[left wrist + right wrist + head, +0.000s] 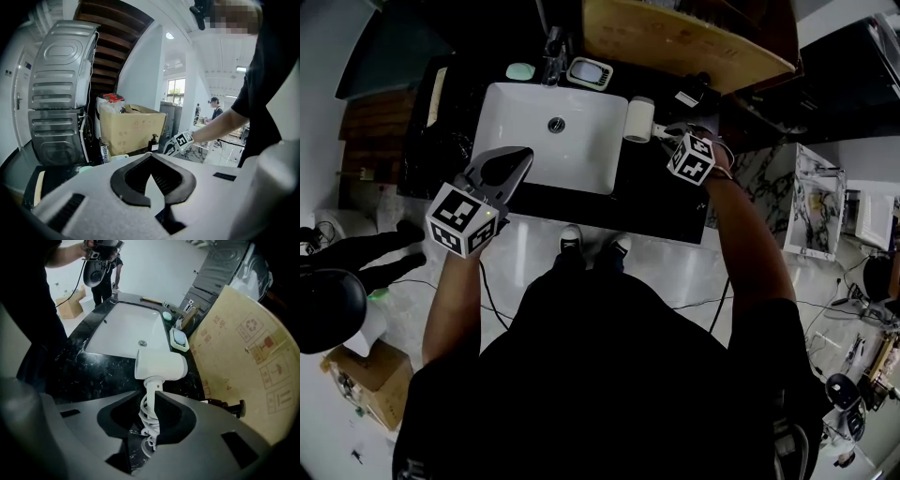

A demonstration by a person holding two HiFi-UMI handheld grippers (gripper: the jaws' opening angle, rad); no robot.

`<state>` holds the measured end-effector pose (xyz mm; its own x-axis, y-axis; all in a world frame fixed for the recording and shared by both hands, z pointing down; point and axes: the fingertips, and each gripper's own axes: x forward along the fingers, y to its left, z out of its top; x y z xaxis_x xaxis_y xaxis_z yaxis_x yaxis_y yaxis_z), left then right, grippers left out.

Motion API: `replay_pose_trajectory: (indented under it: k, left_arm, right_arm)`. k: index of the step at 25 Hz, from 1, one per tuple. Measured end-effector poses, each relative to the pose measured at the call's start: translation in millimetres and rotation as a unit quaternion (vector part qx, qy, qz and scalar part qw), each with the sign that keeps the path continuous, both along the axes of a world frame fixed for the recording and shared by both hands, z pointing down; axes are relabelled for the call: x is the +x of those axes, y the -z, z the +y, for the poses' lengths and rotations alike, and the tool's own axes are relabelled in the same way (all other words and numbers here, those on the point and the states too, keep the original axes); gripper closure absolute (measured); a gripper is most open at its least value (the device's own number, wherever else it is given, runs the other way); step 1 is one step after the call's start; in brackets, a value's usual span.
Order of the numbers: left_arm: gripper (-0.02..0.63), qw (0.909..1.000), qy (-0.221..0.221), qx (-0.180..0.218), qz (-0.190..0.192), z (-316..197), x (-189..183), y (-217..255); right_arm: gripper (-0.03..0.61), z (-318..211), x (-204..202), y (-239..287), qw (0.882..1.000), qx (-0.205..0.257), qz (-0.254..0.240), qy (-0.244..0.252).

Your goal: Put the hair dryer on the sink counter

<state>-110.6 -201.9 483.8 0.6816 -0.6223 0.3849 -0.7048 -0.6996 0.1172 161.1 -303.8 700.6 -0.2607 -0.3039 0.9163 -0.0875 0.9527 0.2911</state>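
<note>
Cardboard box (243,348) beside soap dish (179,339)

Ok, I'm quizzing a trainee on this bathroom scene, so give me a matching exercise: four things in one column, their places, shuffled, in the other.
1. hair dryer
2. soap dish
3. cardboard box
4. left tool

A. over the basin's near left corner
B. behind the basin, right of the faucet
C. handle between the right tool's jaws
D. at the counter's back right

Pairs: 1-C, 2-B, 3-D, 4-A

Black counter (661,202) with basin (534,141), soap dish (590,72)
</note>
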Motion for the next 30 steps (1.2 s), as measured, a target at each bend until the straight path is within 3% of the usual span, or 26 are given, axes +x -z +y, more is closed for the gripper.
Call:
replay_pose_trajectory:
  k: [13, 30]
  left_arm:
    - [0.6, 0.9993, -0.031, 0.023, -0.003, 17, 18, 20]
    - [0.6, 0.9966, -0.059, 0.057, -0.005, 27, 36, 54]
  right_arm:
    - [0.546, 24, 15, 32, 0.998, 0.039, -0.02, -0.033]
    - [0.569, 46, 46, 93, 0.988, 0.108, -0.061, -0.096]
